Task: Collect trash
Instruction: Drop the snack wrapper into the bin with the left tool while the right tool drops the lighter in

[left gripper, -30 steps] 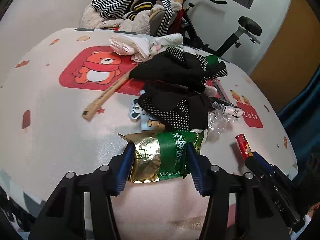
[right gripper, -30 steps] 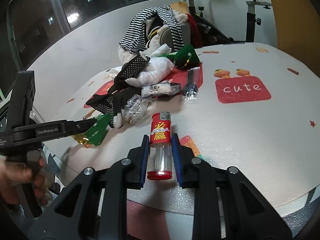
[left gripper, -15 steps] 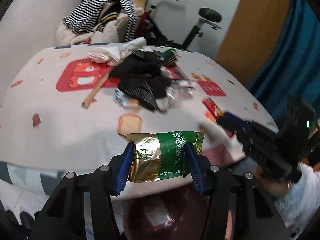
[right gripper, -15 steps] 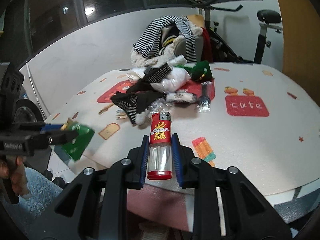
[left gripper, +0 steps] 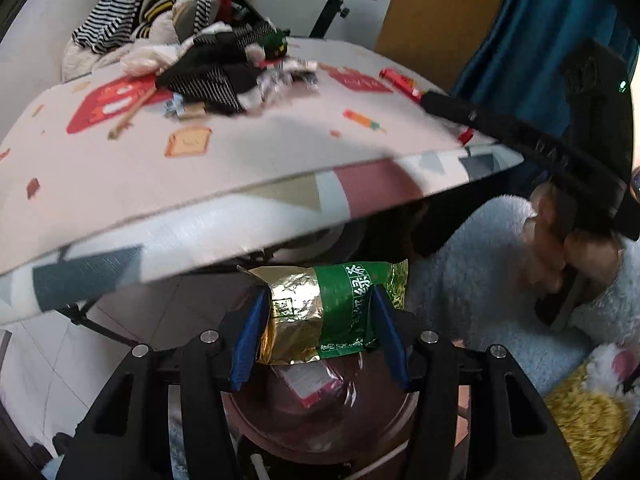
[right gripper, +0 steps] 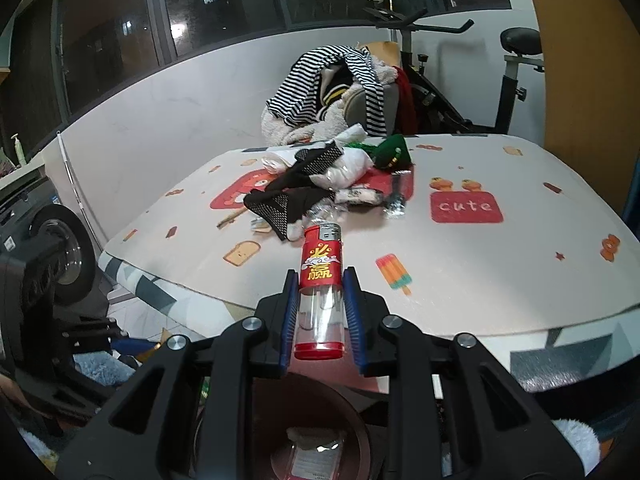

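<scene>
Left tongs (left gripper: 318,316) clamping wrapper (left gripper: 332,312) (foil)

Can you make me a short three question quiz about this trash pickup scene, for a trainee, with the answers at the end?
1. True or false: the left gripper is empty.
2. What does the right gripper hold: A) a chopstick, B) a red lighter, C) a black sock?
3. What sits directly below the green and gold packet in the left wrist view?

Key
1. False. Its pads press on the green and gold packet.
2. B. The red lighter is clamped by its clear lower half, off the table.
3. The dark red bin, which already has some trash inside.
</scene>
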`<state>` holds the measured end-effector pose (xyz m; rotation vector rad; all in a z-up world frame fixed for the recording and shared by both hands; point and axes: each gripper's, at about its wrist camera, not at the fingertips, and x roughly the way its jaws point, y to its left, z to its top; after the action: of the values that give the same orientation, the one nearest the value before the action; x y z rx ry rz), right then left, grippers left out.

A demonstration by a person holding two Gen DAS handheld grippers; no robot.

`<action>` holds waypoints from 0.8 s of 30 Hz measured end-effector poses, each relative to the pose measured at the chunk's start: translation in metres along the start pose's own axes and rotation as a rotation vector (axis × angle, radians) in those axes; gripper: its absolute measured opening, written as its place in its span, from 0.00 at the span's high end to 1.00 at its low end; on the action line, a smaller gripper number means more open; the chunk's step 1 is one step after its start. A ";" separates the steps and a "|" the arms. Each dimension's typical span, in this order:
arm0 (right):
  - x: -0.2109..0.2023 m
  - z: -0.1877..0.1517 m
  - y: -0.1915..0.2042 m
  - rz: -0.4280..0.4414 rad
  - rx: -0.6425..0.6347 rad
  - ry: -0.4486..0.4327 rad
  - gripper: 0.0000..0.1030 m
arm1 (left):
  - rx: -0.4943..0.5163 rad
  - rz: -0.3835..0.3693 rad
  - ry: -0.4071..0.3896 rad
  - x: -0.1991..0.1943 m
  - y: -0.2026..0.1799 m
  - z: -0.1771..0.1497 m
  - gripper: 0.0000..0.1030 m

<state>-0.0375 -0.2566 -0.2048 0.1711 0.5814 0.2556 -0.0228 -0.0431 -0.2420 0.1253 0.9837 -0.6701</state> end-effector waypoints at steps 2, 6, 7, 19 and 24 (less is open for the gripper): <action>-0.001 -0.001 -0.001 -0.002 0.000 0.001 0.75 | -0.008 0.000 0.016 0.007 0.001 -0.004 0.50; -0.002 -0.003 -0.001 0.003 -0.001 0.008 0.75 | -0.034 -0.008 0.030 0.016 0.007 -0.007 0.46; -0.002 -0.004 0.000 0.005 -0.002 0.010 0.75 | -0.040 -0.010 0.027 0.016 0.007 -0.008 0.45; 0.009 -0.023 0.042 0.076 -0.180 0.082 0.75 | -0.187 0.103 -0.230 -0.045 0.036 -0.006 0.11; 0.022 -0.038 0.067 0.153 -0.273 0.179 0.75 | -0.214 0.210 -0.311 -0.072 0.050 -0.011 0.09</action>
<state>-0.0535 -0.1827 -0.2320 -0.0732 0.7057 0.4987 -0.0290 0.0347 -0.1998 -0.0627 0.7245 -0.3740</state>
